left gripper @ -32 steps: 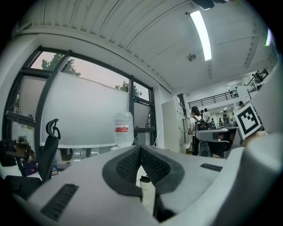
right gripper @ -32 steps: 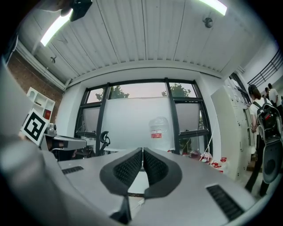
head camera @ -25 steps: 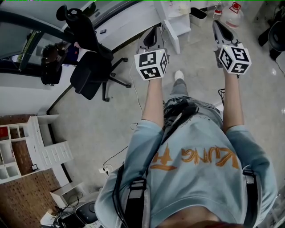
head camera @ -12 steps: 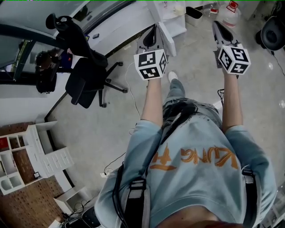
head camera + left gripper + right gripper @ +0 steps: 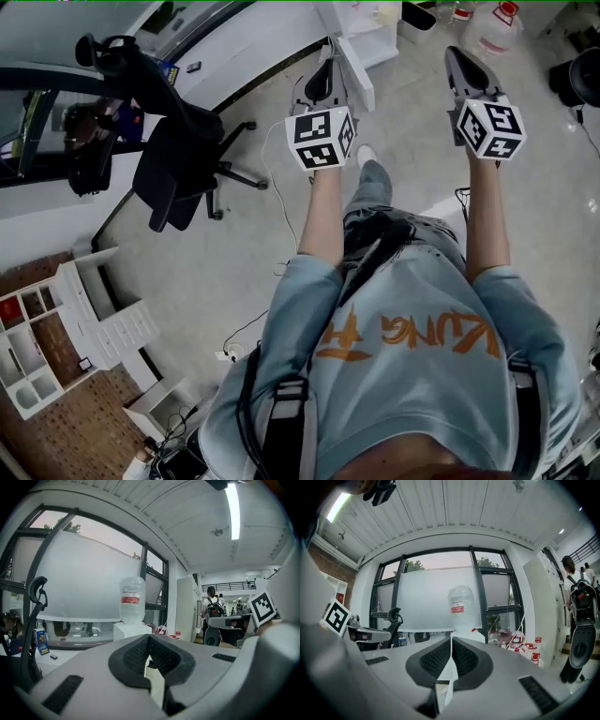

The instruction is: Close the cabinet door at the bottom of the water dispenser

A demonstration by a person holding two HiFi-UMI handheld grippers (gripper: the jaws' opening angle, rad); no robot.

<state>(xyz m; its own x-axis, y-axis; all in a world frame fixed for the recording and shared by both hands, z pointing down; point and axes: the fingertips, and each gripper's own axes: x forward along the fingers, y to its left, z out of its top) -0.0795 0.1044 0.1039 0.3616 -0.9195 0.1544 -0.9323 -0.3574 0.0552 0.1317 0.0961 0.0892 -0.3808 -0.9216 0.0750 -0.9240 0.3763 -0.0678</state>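
At the far left a black office chair (image 5: 178,159) stands on the floor, well away from the job and no obstacle to it.

Next comes my left tool (image 5: 149,641). It is narrow, the pads meet, and nothing sits between them. It is held out level in front of me and touches nothing.

Ahead of it, between the two tools, stands the water dispenser (image 5: 127,631) with its bottle (image 5: 131,599) upright on top, against the windows. In the head view a white panel (image 5: 359,73) juts out from the unit's base toward me. I take it for the cabinet door, standing open. In both gripper views the jaws cover the bottom of the unit, so I can't read the door's angle there.

My right tool (image 5: 451,644) is also narrow, pads together and empty, and it points at the same dispenser from slightly to the side.

At the far right a spare water jug (image 5: 494,26) sits on the floor beside the unit.

As I judge it, nothing of the task is done yet. I am on the approach, well short of the door. What is left is to close in, lower a tool against the door's outer face, and push it until it sits flush.
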